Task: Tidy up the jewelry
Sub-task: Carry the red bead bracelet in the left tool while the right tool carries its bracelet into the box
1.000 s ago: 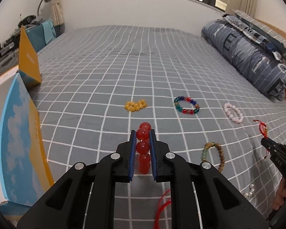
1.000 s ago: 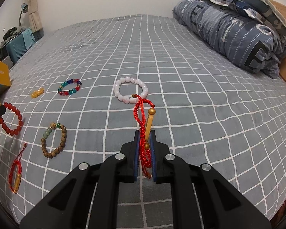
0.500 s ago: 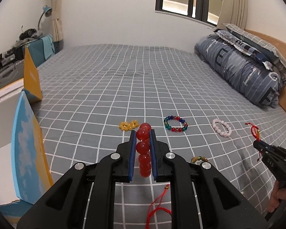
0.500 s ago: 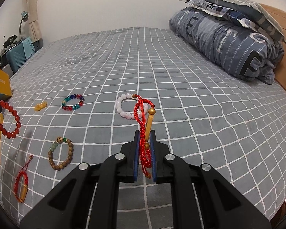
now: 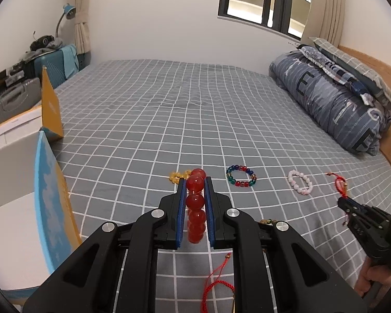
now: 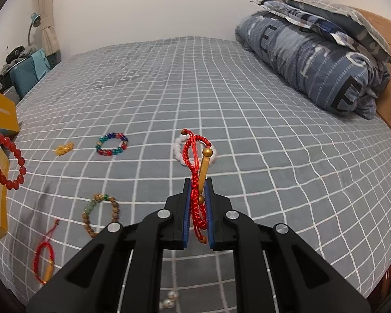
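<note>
The left claw [image 5: 194, 200] pinches the smooth, hard, slippery red bead bracelet [image 5: 195, 203] across its beads; the right claw [image 6: 198, 208] clamps the light, limp red cord bracelet [image 6: 196, 161], best gripped on its braid.

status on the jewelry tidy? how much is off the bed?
Nothing visibly stowed yet. In hand: left gripper shut on the red bead bracelet; right gripper shut on the red cord bracelet. Still on the bed: multicolour bracelet, pink bracelet, yellow piece, wooden bracelet, second red cord, pearls.
</note>
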`<move>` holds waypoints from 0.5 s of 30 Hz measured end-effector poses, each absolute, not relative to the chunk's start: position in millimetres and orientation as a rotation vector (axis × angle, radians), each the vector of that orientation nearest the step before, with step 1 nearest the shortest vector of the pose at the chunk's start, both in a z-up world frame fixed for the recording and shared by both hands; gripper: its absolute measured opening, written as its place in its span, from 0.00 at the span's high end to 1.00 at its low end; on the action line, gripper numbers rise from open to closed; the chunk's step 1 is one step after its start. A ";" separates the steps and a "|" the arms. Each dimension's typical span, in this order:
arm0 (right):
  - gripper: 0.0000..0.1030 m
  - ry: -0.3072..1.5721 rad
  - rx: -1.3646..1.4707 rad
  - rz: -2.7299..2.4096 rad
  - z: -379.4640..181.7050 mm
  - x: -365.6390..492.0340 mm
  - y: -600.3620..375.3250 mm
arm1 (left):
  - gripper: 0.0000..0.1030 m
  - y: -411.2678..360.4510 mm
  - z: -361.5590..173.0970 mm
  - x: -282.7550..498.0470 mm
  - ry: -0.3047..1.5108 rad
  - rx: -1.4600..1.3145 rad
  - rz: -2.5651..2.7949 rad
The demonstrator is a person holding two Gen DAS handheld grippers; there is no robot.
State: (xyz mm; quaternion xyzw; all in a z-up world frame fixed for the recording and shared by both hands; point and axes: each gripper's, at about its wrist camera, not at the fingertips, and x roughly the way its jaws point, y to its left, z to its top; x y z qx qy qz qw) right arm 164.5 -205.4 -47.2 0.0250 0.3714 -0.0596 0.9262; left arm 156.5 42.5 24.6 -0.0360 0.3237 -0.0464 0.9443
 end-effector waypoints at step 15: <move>0.91 0.728 0.009 0.001 3.0 178.1 -122.4 | 0.87 111.7 76.3 137.8 0.637 -0.099 -0.007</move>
